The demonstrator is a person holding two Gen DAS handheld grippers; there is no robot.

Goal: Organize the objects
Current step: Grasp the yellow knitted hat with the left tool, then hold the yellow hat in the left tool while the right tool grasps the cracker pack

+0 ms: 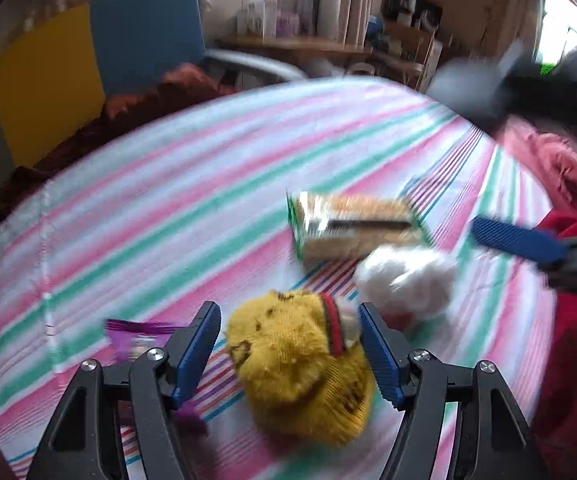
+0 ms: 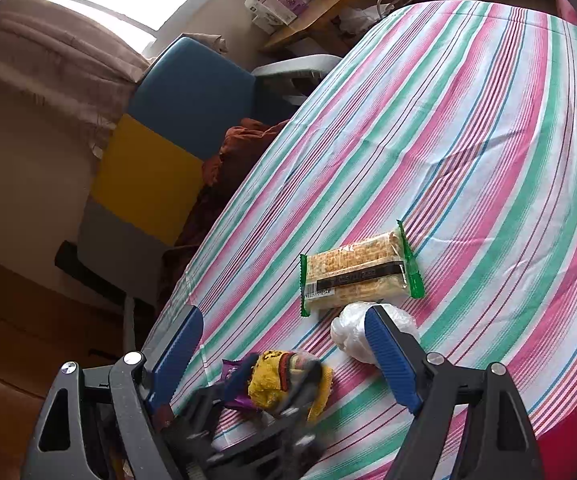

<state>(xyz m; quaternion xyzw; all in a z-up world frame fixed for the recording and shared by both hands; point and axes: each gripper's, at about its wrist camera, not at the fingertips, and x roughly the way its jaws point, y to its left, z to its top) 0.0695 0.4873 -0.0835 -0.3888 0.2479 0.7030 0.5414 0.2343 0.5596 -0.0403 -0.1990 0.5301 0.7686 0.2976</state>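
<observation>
A yellow knitted hat (image 1: 300, 364) with a red and green band lies on the striped sheet (image 1: 192, 200). My left gripper (image 1: 287, 308) straddles it. Its right pad touches the hat and a sliver of sheet shows beside the left pad. In the right wrist view the hat (image 2: 268, 384) and the blurred left gripper (image 2: 256, 412) sit low between my fingers. My right gripper (image 2: 282, 318) stands open with nothing gripped; one of its blue fingers (image 1: 516, 240) shows at the right. A cracker packet (image 1: 356, 228) (image 2: 358, 276) and a crumpled white plastic bag (image 1: 404, 280) (image 2: 352, 336) lie beyond the hat.
A purple wrapper (image 1: 136, 336) (image 2: 236, 384) lies left of the hat. A brown blanket (image 1: 148, 100) runs along the sheet's far-left edge by a blue and yellow panel (image 1: 88, 60). Red fabric (image 1: 576, 360) is at the right. A wooden desk (image 1: 288, 44) stands behind.
</observation>
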